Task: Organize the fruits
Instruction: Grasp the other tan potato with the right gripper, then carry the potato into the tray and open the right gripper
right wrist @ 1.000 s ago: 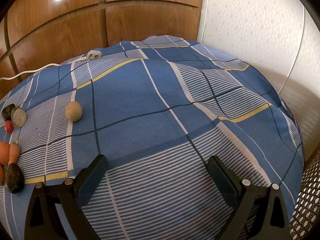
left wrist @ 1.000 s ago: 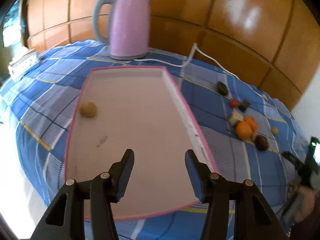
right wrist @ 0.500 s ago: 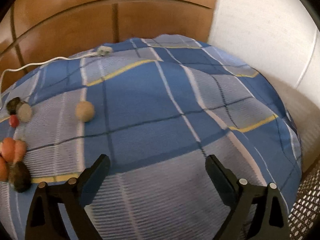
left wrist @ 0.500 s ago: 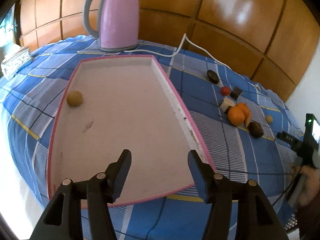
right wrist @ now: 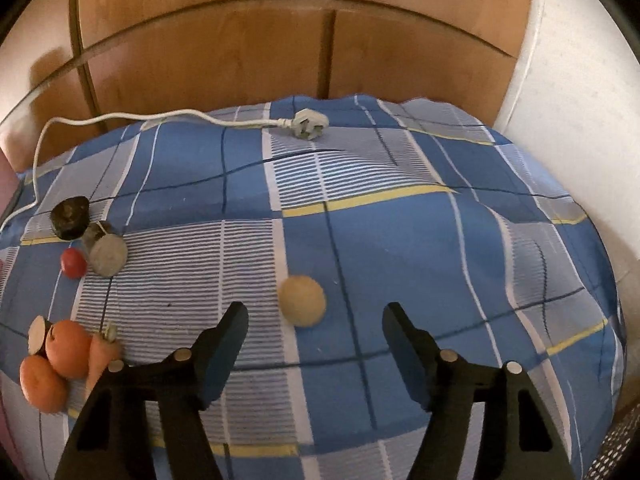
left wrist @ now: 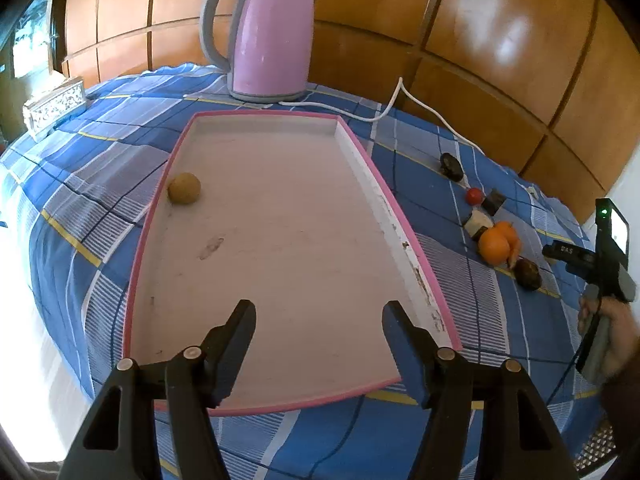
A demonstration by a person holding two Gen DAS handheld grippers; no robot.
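Pink-rimmed tray (left wrist: 404, 216) is our landmark, lying flat on the blue checked cloth (right wrist: 400, 240). Inside it, one tan round fruit (left wrist: 184, 188) sits against its left wall, near the far end. The left gripper (left wrist: 319, 316) hangs over the tray's near end, jaws opening, nothing between them. Behind the tray stands a pink kettle (left wrist: 268, 40), its white cord (right wrist: 120, 118) running off to the right of the tray and ending in a plug (right wrist: 308, 124).

Right of the tray, well apart from it, lies the loose heap: oranges (right wrist: 60, 356), a carrot (right wrist: 100, 356), a small red fruit (right wrist: 73, 263), a dark fruit (right wrist: 70, 217), a pale cut piece (right wrist: 107, 255). Farther right still, a second tan ball (right wrist: 302, 300) rests alone on the cloth. The right gripper (right wrist: 315, 316) hovers just short of it, jaws closing, the pads not touching it.
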